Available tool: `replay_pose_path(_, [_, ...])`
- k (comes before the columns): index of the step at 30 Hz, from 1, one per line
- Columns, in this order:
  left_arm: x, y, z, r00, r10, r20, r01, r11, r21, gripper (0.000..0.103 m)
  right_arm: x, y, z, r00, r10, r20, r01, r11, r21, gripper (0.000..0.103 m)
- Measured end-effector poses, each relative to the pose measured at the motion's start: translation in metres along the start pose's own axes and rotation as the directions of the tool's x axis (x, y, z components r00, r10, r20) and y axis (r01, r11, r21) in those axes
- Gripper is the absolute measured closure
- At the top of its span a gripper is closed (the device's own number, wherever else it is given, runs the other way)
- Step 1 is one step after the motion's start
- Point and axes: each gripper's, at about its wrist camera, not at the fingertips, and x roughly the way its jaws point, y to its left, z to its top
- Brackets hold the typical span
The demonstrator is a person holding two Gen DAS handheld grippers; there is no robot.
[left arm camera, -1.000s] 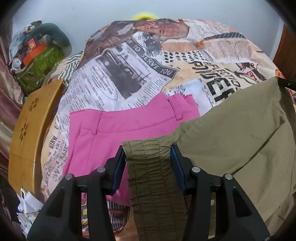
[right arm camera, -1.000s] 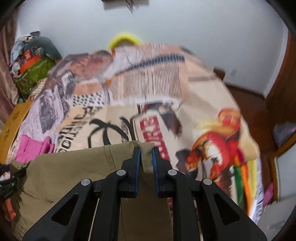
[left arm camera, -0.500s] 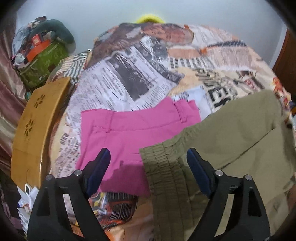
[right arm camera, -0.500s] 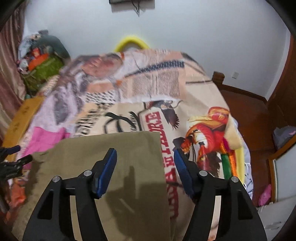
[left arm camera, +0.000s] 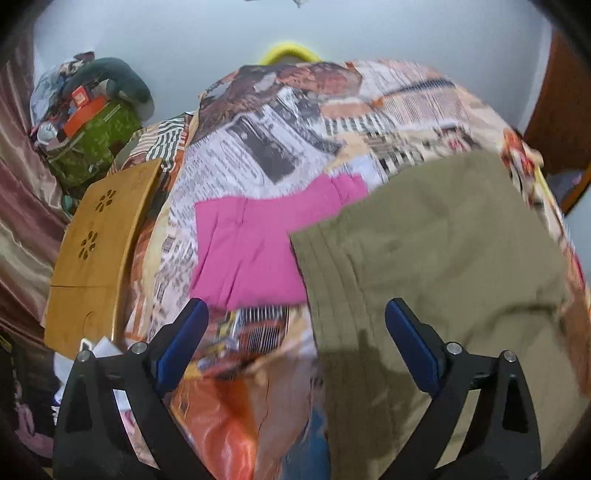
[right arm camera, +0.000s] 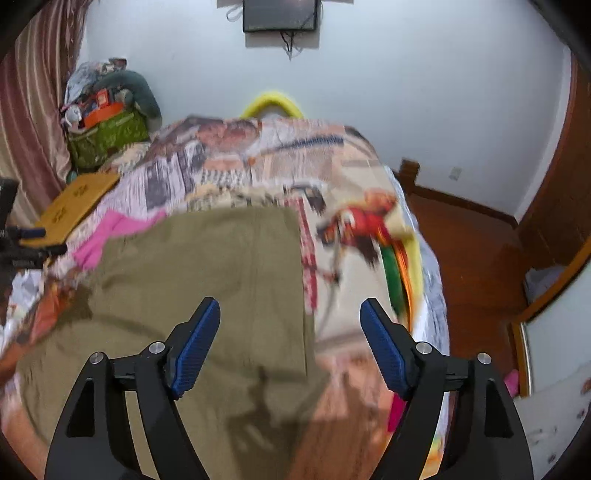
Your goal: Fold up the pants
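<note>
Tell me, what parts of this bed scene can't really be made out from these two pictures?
- Olive pants: near end cut off by the bottom edge, both views.
- Pink garment: one corner hidden under the olive pants, left wrist view.
- Printed bedspread: print smeared by motion blur, unreadable.
- Left hand-held gripper: only a dark sliver at the right wrist view's edge.
- Yellow object: mostly hidden behind the bed.

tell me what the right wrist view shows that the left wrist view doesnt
Only the right wrist view shows the wall screen, the wooden floor, the parrot print on the bedspread, and the left gripper at its edge, seen from the side. Only the left wrist view shows the olive pants' gathered waistband and most of the pink pants. Both share the olive pants lying on the bedspread, the wooden board, the green bag, and a gripper whose jaws are opening with nothing between them: left gripper, right gripper.
</note>
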Motion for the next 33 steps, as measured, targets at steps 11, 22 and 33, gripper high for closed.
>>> replay_pose_path(11, [0.006, -0.022, -0.091, 0.991, -0.066, -0.118, 0.067, 0.998, 0.0, 0.005, 0.009, -0.011, -0.118, 0.962, 0.19, -0.196, -0.128, 0.948, 0.29, 0.028])
replay_pose_path(22, [-0.004, -0.009, -0.103, 0.968, -0.201, -0.152, 0.186, 0.976, -0.111, 0.005, 0.009, 0.017, -0.151, 0.935, 0.293, -0.198, -0.21, 0.911, 0.354, 0.063])
replay_pose_path(33, [0.002, -0.007, -0.115, 0.975, -0.182, -0.13, 0.179, 0.983, -0.035, 0.002, -0.005, 0.048, -0.153, 0.937, 0.225, -0.265, -0.192, 0.97, 0.147, 0.092])
